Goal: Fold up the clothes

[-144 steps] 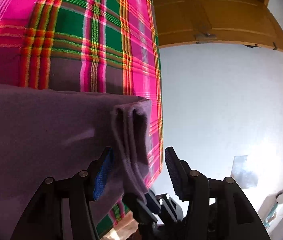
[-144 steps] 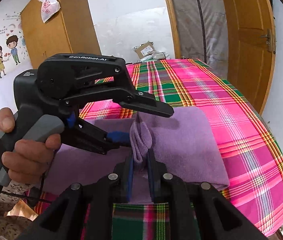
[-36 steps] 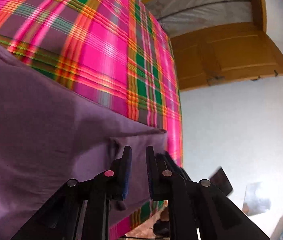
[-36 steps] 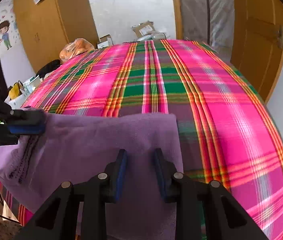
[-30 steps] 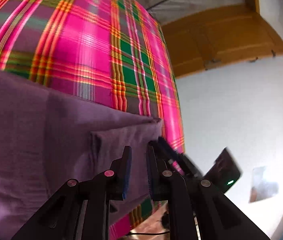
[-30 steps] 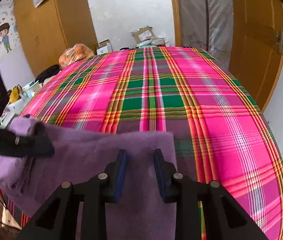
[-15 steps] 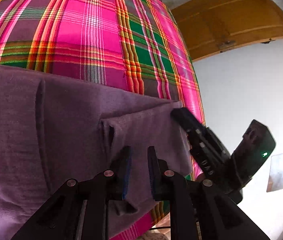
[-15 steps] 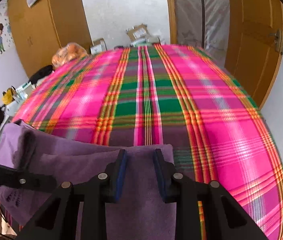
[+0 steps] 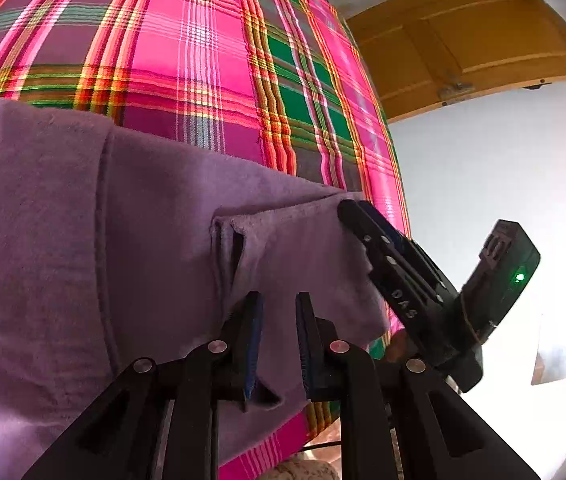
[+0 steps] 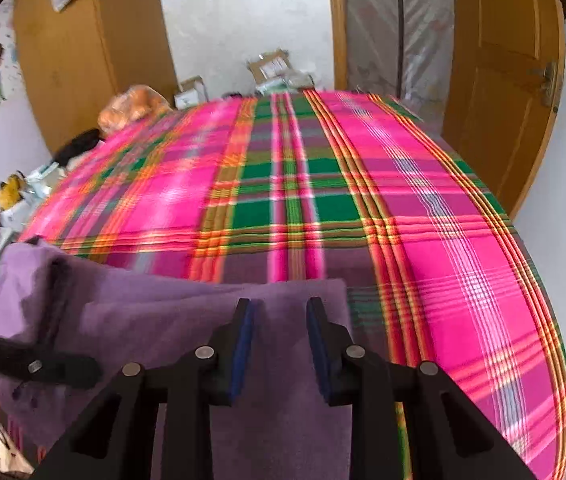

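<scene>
A purple garment (image 9: 83, 240) lies spread on the near part of a pink and green plaid bed cover (image 9: 203, 48). My left gripper (image 9: 279, 308) is shut on a folded edge of the garment. My right gripper (image 10: 279, 312) is shut on the garment (image 10: 187, 316) at its right corner. In the left wrist view the right gripper (image 9: 395, 272) shows as a black tool at the garment's right corner. In the right wrist view a black finger (image 10: 35, 364) of the left gripper shows at the lower left, on the garment's bunched left end.
The plaid cover (image 10: 323, 200) fills the bed beyond the garment. A wooden door (image 10: 503, 92) stands at the right, a wardrobe (image 10: 75, 52) at the back left. Boxes (image 10: 271, 66) and a bag (image 10: 135, 108) lie past the bed's far end.
Both grippers have carried the garment's gripped edge back toward the near side of the bed. The right gripper has come closer in the left wrist view. Both stay shut on the garment.
</scene>
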Motion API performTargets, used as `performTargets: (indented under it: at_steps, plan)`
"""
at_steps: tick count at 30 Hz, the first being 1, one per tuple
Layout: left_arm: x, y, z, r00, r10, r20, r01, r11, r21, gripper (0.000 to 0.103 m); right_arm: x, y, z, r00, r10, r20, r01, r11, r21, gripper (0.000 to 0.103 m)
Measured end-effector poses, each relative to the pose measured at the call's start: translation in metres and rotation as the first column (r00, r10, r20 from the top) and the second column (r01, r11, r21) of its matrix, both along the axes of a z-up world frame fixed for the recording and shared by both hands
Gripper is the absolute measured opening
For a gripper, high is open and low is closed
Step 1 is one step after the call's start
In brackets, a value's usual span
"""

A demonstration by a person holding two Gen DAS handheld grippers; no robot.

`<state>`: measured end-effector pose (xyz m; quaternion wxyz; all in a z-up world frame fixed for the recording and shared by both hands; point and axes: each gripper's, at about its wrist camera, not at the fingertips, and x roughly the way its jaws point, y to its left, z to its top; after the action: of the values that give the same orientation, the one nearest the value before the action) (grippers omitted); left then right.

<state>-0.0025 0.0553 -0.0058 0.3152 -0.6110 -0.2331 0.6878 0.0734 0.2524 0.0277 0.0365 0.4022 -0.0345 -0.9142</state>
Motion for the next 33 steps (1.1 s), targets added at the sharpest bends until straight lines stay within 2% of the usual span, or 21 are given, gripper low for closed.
performTargets:
  at_steps: [2, 6, 7, 10, 12, 17, 23, 28, 33]
  plan:
    - [0.001, 0.000, -0.001, 1.000, 0.003, -0.003, -0.003, 1.000, -0.002, 0.017, 0.015, -0.008, -0.001, 0.999, 0.029, -0.020, -0.029, 1.000, -0.008, 0.028]
    - [0.007, -0.003, 0.001, 1.000, 0.000, -0.004, 0.000, 1.000, -0.011, 0.017, 0.040, -0.031, -0.013, 0.998, 0.048, -0.028, -0.045, 0.993, 0.108, 0.028]
    - [0.009, -0.005, 0.001, 1.000, -0.001, -0.008, 0.001, 1.000, -0.014, 0.017, 0.046, -0.034, -0.015, 0.999, 0.044, -0.029, -0.040, 0.993, 0.110, 0.028]
    - [0.014, -0.009, 0.003, 1.000, 0.007, -0.010, -0.007, 1.000, -0.022, 0.017, 0.060, -0.042, -0.011, 0.998, 0.035, -0.058, -0.030, 0.996, 0.082, 0.028]
    - [0.018, -0.013, 0.006, 1.000, 0.013, -0.018, -0.013, 1.000, -0.013, 0.017, 0.063, -0.052, -0.007, 0.994, 0.080, -0.076, -0.076, 0.996, 0.044, 0.028]
    - [0.027, -0.027, 0.017, 0.998, 0.041, -0.038, -0.040, 0.999, 0.015, 0.017, 0.068, -0.077, -0.007, 0.985, 0.152, -0.080, -0.149, 0.988, 0.041, 0.028]
    - [0.037, -0.059, 0.032, 0.990, 0.119, -0.076, -0.115, 0.992, 0.047, 0.017, 0.078, -0.101, -0.009, 0.972, 0.217, -0.092, -0.214, 0.976, 0.038, 0.028]
    - [0.044, -0.084, 0.036, 0.981, 0.174, -0.089, -0.169, 0.984, 0.057, 0.017, 0.077, -0.110, -0.018, 0.977, 0.210, -0.049, -0.209, 0.978, 0.031, 0.030]
    - [0.051, -0.105, 0.035, 0.972, 0.218, -0.090, -0.212, 0.975, 0.064, 0.017, 0.087, -0.128, -0.011, 0.963, 0.258, -0.076, -0.253, 0.965, 0.068, 0.030]
